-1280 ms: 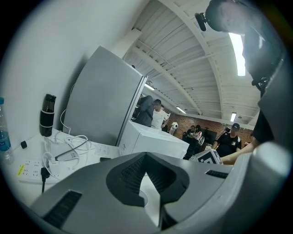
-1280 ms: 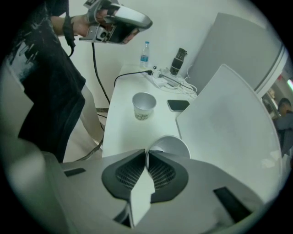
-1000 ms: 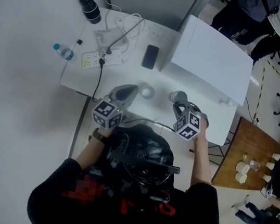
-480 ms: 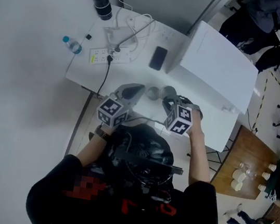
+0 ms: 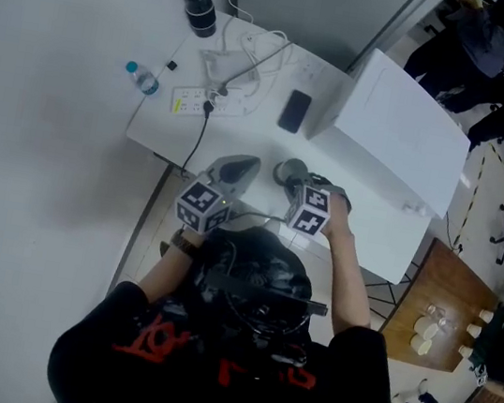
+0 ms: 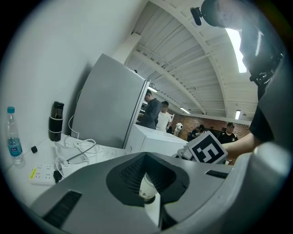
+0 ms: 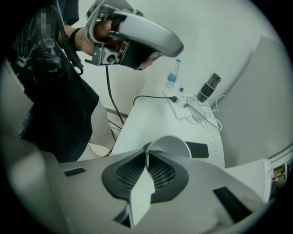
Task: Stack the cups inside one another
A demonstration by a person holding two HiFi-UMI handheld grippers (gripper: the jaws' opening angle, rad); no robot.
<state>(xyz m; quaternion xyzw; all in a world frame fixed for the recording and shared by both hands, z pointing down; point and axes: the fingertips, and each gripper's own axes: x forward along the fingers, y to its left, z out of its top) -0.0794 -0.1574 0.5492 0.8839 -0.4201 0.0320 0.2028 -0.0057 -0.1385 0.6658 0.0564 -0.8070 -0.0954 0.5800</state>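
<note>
Looking down in the head view, we find the right tongs over the desk with a paper cup at their tip, just right of the left tongs; the right hand is nearer. In the left gripper view, those tongs sit drawn nearly together on nothing, with a tilted cup ahead. In the right gripper view, the tongs pinch the paper cup's wall, its mouth facing us.

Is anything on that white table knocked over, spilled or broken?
Nothing stands out. The water bottle and black flask stand upright, no spill shows, and the right gripper pinches a paper cup by its wall. Only the cables lie loosely tangled.
</note>
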